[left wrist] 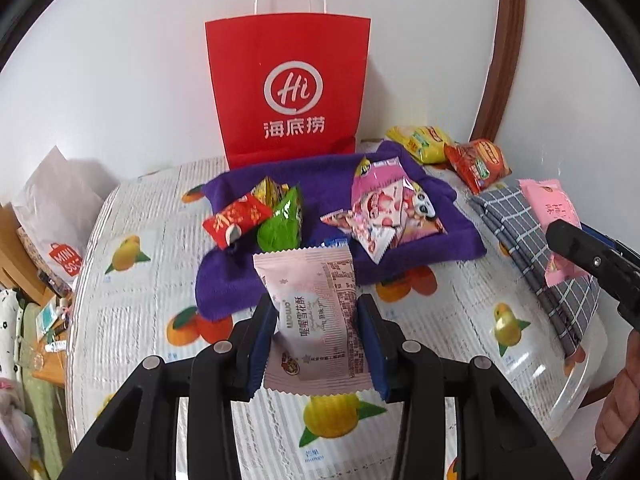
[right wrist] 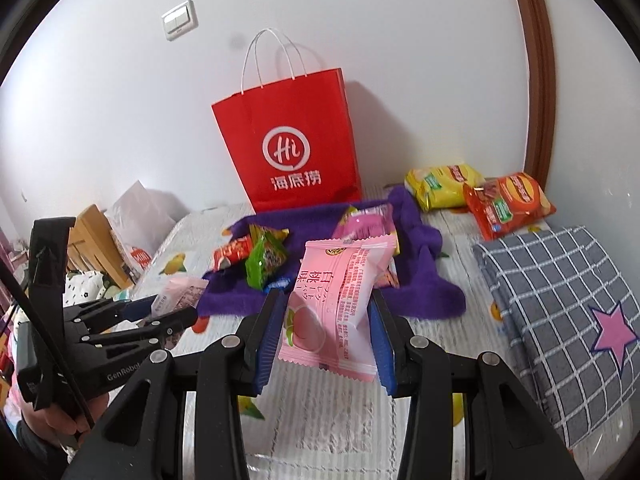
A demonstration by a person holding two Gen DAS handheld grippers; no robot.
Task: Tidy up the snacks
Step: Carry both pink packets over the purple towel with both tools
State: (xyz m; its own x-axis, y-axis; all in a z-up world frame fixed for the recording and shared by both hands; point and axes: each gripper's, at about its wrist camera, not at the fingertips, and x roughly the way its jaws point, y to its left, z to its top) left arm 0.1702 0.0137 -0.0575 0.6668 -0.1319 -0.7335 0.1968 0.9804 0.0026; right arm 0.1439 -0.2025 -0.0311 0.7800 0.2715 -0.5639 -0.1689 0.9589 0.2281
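My left gripper [left wrist: 318, 316] is shut on a pale pink snack packet [left wrist: 316, 316], held above the fruit-print tablecloth [left wrist: 132, 304]. My right gripper [right wrist: 324, 312] is shut on a brighter pink peach packet [right wrist: 340, 304], also lifted off the table. A red paper bag [left wrist: 288, 88] stands upright against the wall behind a purple towel [left wrist: 432, 248]. On the towel lie a red packet [left wrist: 236, 220], a green packet [left wrist: 282, 224] and a pink pile of packets [left wrist: 384, 208]. The right gripper [left wrist: 576, 264] shows at the right edge of the left wrist view.
A yellow packet [right wrist: 444, 184] and an orange-red packet [right wrist: 508, 204] lie at the back right by the wall. A grey checked cloth [right wrist: 560, 312] with a pink star covers the table's right side. A white bag [left wrist: 60, 216] and clutter sit beyond the left edge.
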